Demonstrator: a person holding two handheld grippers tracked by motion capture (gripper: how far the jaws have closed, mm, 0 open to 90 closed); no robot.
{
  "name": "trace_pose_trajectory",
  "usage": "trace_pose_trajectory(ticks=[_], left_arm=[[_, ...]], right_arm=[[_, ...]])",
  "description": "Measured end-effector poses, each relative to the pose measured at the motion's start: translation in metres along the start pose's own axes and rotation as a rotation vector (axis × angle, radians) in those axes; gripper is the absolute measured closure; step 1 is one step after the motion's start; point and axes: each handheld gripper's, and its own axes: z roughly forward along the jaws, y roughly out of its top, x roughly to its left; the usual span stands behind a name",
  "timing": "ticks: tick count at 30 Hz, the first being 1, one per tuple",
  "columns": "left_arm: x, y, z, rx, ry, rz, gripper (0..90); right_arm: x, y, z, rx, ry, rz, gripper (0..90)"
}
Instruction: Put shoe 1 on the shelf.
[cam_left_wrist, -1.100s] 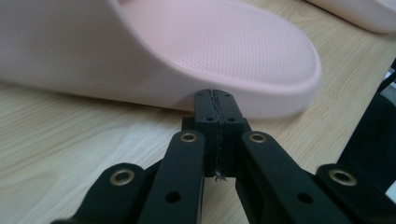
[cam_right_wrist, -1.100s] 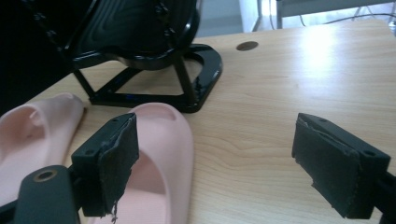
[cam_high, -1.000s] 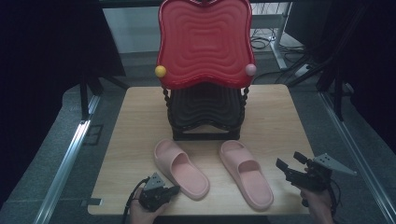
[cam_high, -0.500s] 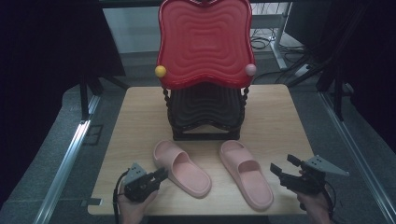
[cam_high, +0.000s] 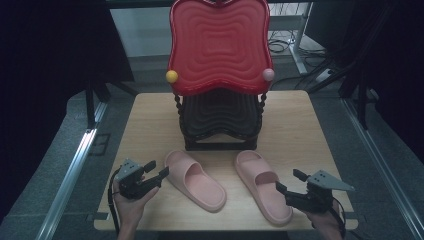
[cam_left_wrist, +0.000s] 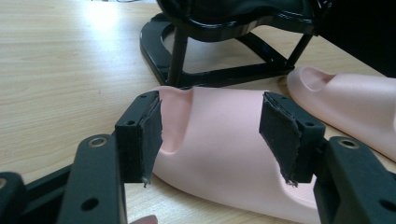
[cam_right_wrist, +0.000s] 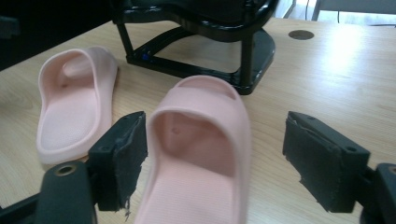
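So from the high view I have the left claw (cam_high: 159, 171) at seven o'clock and the right claw (cam_high: 286, 182) at five o'clock on the counter (cam_high: 150, 115), each facing inward at its own pink slipper, the left slipper (cam_high: 196, 179) and right slipper (cam_high: 264, 192) lying side by side in front of the black rack (cam_high: 220, 122) under the red tray (cam_high: 218, 45). Along the left claw view, my jaws have just been opening and stand wide with the left slipper (cam_left_wrist: 219, 149) framed between the pads but untouched, so I judge this the approach step, with nothing held. Along the right claw view the jaws have been narrowing a little yet remain wide and empty around the right slipper (cam_right_wrist: 196, 154), so next I must push both claws forward to straddle each slipper before squeezing.
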Motion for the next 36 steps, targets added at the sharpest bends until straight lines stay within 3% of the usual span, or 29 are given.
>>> trace_pose_trajectory(ticks=[2,4,8,10,14,17,22,26,29,36], left_arm=[[0.000,-0.001,0.001,0.010,0.004,0.016,37.7],[0.002,-0.005,0.002,-0.001,-0.004,0.011,38.4],[0.002,-0.010,0.002,0.008,-0.006,0.003,39.2],[0.003,-0.010,0.001,0.011,-0.013,-0.002,38.8],[0.003,-0.006,-0.002,-0.008,-0.012,0.000,38.0],[0.001,-0.007,-0.002,-0.006,-0.012,-0.001,37.6],[0.000,-0.008,-0.002,0.000,-0.010,-0.002,36.6],[0.004,-0.007,-0.008,-0.020,-0.010,-0.026,35.7],[0.004,-0.007,-0.010,-0.017,0.021,-0.027,35.2],[0.000,-0.006,-0.011,-0.017,0.014,-0.029,34.5]], right_arm=[[0.002,0.000,0.001,0.001,0.003,-0.003,25.0],[0.020,0.004,0.010,0.024,0.044,-0.056,31.0],[0.040,0.010,0.022,0.038,0.071,-0.089,35.3],[0.057,0.016,0.038,0.059,0.073,-0.122,37.9],[0.072,0.021,0.056,0.073,0.093,-0.122,41.4],[0.079,0.020,0.067,0.081,0.115,-0.090,43.0],[0.091,0.024,0.082,0.082,0.126,-0.091,44.5],[0.109,0.033,0.099,0.078,0.141,-0.089,47.2],[0.115,0.038,0.107,0.080,0.145,-0.086,48.3],[0.126,0.037,0.130,0.115,0.145,-0.085,49.0]])
